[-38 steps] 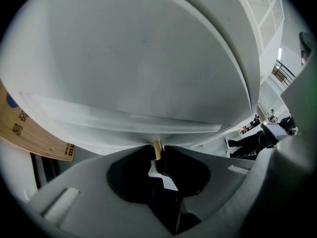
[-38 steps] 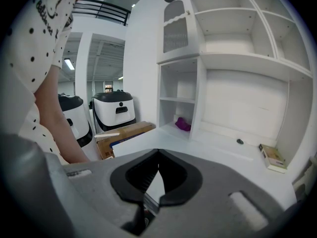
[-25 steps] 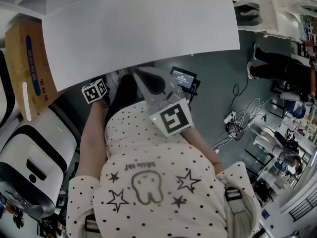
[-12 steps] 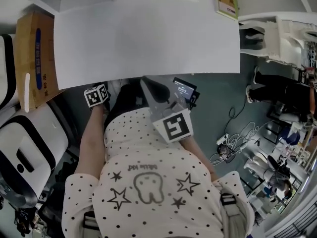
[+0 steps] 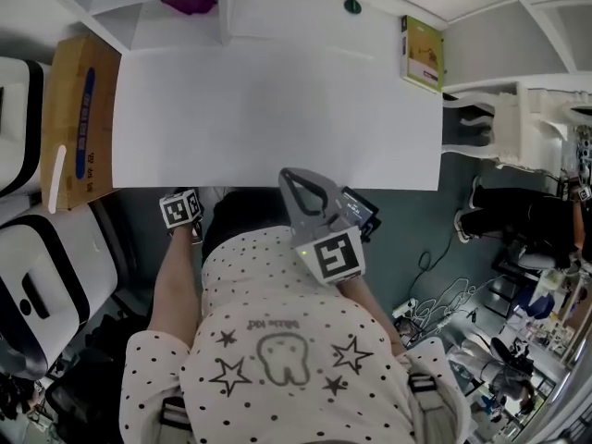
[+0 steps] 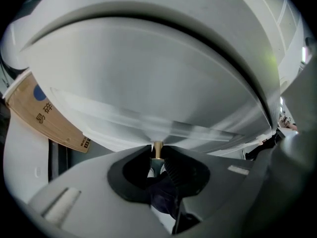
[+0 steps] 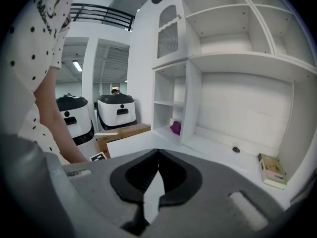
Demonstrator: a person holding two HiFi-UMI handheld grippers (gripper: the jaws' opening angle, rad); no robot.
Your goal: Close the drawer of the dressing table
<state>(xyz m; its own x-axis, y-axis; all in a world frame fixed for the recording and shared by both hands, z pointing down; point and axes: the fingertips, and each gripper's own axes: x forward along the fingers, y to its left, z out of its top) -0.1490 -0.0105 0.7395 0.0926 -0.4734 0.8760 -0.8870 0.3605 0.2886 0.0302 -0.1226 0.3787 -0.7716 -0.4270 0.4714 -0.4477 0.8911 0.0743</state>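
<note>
While the right gripper (image 7: 158, 152) hovers above the white tabletop (image 5: 277, 100) with jaws pressed together on nothing, the left gripper (image 6: 157, 158) is under the table edge. Its jaws have just been closing and are pinching the little brass knob (image 6: 157, 148) on the drawer front (image 6: 148, 93). Farther back, a small box (image 5: 422, 54) sits by the shelves (image 7: 173, 108).

Robotics lab or test hall, furnished as a mock room

A white dressing table (image 5: 277, 109) with open shelving (image 7: 223, 38) is set on a grey floor (image 5: 444, 211) strewn with cables (image 5: 433, 296). White-and-black machines (image 7: 117, 110), a cardboard box (image 5: 79, 118) and cluttered equipment stands (image 5: 532, 289) are ranged around it under strip lights (image 7: 77, 65).
</note>
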